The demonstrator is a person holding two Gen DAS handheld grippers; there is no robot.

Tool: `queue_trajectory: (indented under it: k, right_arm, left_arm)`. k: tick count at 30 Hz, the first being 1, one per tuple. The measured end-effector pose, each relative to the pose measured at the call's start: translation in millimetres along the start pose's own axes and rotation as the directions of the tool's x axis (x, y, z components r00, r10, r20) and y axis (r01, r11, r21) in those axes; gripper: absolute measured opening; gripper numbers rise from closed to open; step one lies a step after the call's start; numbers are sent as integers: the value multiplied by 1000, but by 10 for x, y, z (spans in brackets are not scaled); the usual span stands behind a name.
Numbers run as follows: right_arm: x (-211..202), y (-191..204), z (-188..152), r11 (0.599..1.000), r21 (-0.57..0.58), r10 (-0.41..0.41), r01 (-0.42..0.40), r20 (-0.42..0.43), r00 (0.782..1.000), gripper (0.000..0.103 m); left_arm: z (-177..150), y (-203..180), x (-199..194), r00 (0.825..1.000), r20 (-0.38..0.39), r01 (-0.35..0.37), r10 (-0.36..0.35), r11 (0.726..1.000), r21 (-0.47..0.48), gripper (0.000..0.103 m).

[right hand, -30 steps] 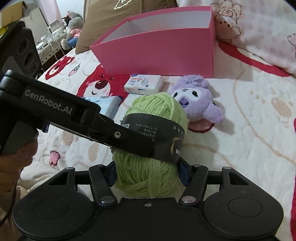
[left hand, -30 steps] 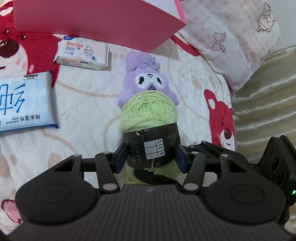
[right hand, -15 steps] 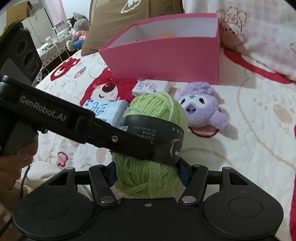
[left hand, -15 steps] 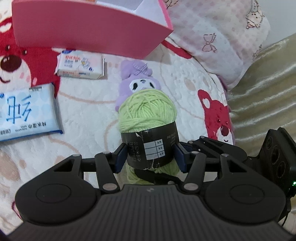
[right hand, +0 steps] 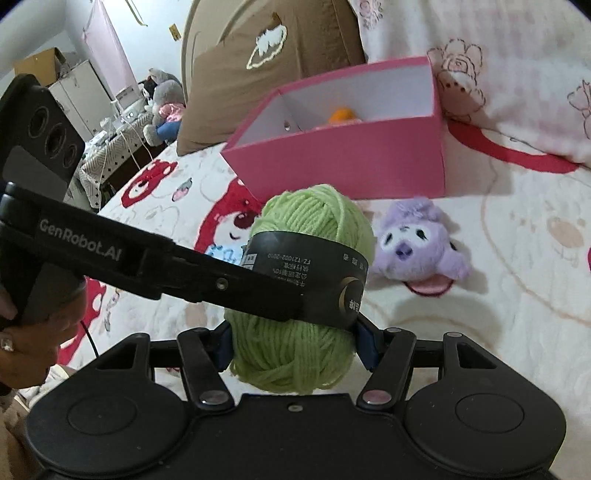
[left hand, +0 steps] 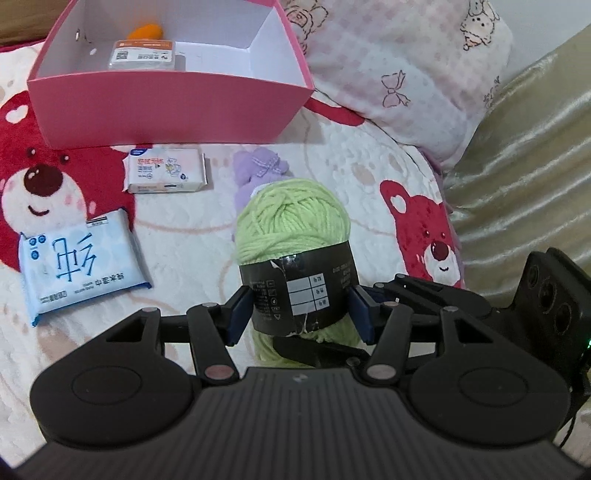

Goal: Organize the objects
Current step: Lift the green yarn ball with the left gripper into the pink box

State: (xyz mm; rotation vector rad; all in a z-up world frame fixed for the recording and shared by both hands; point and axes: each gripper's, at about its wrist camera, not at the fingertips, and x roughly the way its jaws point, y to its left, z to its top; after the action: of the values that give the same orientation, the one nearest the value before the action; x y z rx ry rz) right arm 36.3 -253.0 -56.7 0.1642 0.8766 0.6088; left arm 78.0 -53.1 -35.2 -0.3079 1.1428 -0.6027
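A green yarn ball point(left hand: 293, 221) with a black paper band is held above the bed by both grippers at once. My left gripper point(left hand: 301, 310) is shut on its banded middle. My right gripper point(right hand: 293, 345) is shut on its lower part, the yarn ball point(right hand: 314, 218) filling the view. The open pink box point(left hand: 166, 96) stands ahead on the blanket, also in the right wrist view point(right hand: 343, 158). It holds an orange item point(left hand: 146, 31) and a flat packet point(left hand: 142, 55). A purple plush point(right hand: 421, 247) lies below the yarn.
A small tissue pack point(left hand: 164, 171) and a blue wipes pack point(left hand: 81, 258) lie on the bear-print blanket point(left hand: 406, 166) left of the yarn. A pink checked pillow point(left hand: 399, 59) is at the back right, a brown pillow point(right hand: 269, 55) behind the box.
Both grippers have risen with the yarn ball. The box's inside now shows from above, and the plush is mostly hidden behind the yarn in the left wrist view.
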Motion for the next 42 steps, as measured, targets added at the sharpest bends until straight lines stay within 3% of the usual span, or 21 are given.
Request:
queue_trajectory:
  k: [7,14,23,31,40,42]
  right_arm:
    - [-28,41,69,997,67,20,-23,35,999,67]
    - [-214,282,251,1000,20,-13,11,86,996,67]
    - [-222,517,701,998,-14,-63,65,102,993,67]
    - [-152,570,1001,999,29,-37,34,112,993,67]
    - [31,339,1395,987,158,22,-35,80,997,67]
    - [81,355,1418,989,144,15,-27,80,997,67]
  left_arm:
    - [102,52,-174,1000,4,26,-26,1000,-3,55]
    - [231,46,-493,995,58,85,-87,996,26,55]
    - [634,-18,-777,993,99,56,-61,997,57,55]
    - [870,19,-932,989,144,18,-29,997,75,55]
    - [1184,93,-893,982,188,-29,19,998,51,55]
    - [1215,118,-868,979,204,-40,30,998,44,55]
